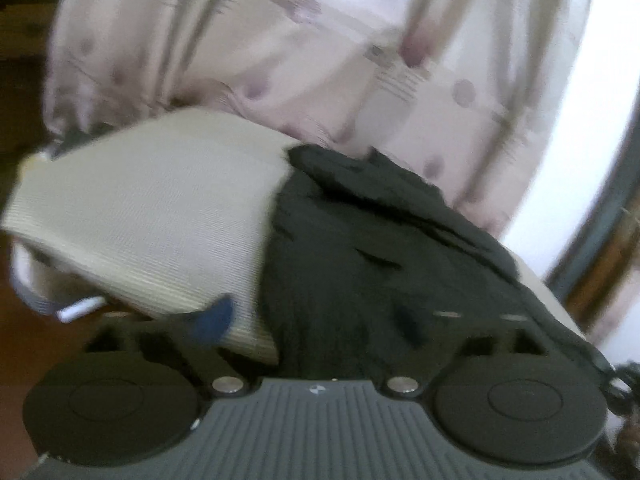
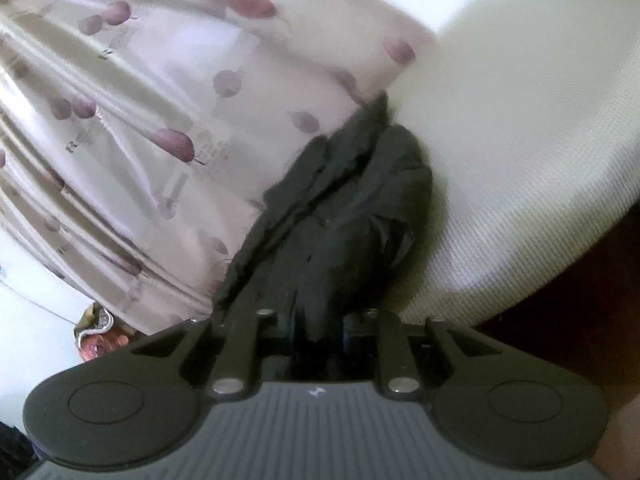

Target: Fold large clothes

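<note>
The dark garment (image 1: 360, 264) lies bunched on a pale ribbed cushion (image 1: 152, 224), filling the lower middle of the left wrist view and running up the centre of the right wrist view (image 2: 340, 216). My right gripper (image 2: 320, 328) is clamped on a fold of it, the cloth pinched between the jaws at the bottom centre of that frame. My left gripper (image 1: 348, 320) stands wide apart, one blue-tipped finger (image 1: 216, 320) over the cushion at lower left and the cloth between the jaws but not pressed. As I judge it, the step is to take a second hold, so I would bring the left jaws onto a clear edge, not the thick heap, and keep the right pinch firm while I spread the cloth flat. The cushion looks soft and curved, so the fabric may slide off its right side. Behind it hangs a pale curtain (image 1: 320, 60) with mauve spots, bright window light at upper right, and dark brown floor (image 2: 580, 280) at lower right.
</note>
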`<state>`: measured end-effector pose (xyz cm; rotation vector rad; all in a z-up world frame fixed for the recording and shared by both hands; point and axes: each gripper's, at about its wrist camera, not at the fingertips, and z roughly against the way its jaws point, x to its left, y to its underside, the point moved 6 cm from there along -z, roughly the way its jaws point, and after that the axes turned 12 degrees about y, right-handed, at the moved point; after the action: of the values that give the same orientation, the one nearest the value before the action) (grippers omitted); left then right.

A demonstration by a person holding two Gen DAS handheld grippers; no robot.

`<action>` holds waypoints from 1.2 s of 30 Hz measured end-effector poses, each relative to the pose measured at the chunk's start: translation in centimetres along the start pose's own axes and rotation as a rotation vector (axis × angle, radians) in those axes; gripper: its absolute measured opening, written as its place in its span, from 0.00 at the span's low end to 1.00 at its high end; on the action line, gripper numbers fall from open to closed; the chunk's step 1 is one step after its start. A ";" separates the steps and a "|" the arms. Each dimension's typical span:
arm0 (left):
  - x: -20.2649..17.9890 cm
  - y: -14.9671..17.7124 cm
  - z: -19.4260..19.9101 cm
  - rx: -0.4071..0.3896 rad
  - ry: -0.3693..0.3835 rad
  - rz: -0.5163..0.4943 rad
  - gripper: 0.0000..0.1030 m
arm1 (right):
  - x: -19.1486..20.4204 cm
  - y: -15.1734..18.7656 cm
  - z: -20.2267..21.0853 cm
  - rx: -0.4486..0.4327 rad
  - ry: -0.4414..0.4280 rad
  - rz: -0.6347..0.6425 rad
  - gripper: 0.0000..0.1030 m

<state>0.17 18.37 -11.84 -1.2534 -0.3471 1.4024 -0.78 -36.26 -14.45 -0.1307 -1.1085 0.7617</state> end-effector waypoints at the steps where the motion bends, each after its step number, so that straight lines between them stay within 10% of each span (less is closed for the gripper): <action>1: 0.5 -0.1 0.3 -0.026 -0.008 0.011 0.97 | -0.2 0.1 -0.1 0.004 0.003 -0.005 0.20; 3: 1.2 -0.1 0.1 -0.006 -0.016 0.032 1.00 | -0.4 0.3 -0.3 0.014 0.013 -0.009 0.28; 7: 2.4 0.8 -1.2 0.067 -0.028 0.028 1.00 | -0.4 0.7 -0.9 0.023 0.015 -0.026 0.74; 10: 2.3 1.8 -2.3 0.129 0.015 0.027 0.99 | 0.0 1.2 -1.5 0.028 0.006 -0.023 0.76; 12: 1.7 2.2 -3.1 0.157 0.039 -0.005 0.99 | 0.3 1.3 -2.2 0.050 0.017 0.005 0.71; 14: 1.2 2.9 -3.8 0.201 0.067 -0.030 0.84 | 0.7 1.4 -2.5 0.063 0.024 0.035 0.35; 16: 0.5 3.7 -4.7 0.275 0.125 -0.060 0.31 | 0.5 1.4 -2.9 0.081 0.048 0.038 0.27; 19: 0.2 3.7 -4.2 0.260 0.134 -0.060 0.16 | 0.8 1.2 -2.8 0.074 0.024 0.022 0.22; 36: -5.9 -2.3 2.9 -0.028 0.240 0.034 0.11 | 5.2 -0.1 3.6 -0.017 -0.228 -0.104 0.16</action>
<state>-2.37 15.27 -6.16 -1.4396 -0.1818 1.2621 -2.60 -34.15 -8.76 0.0004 -1.3278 0.6861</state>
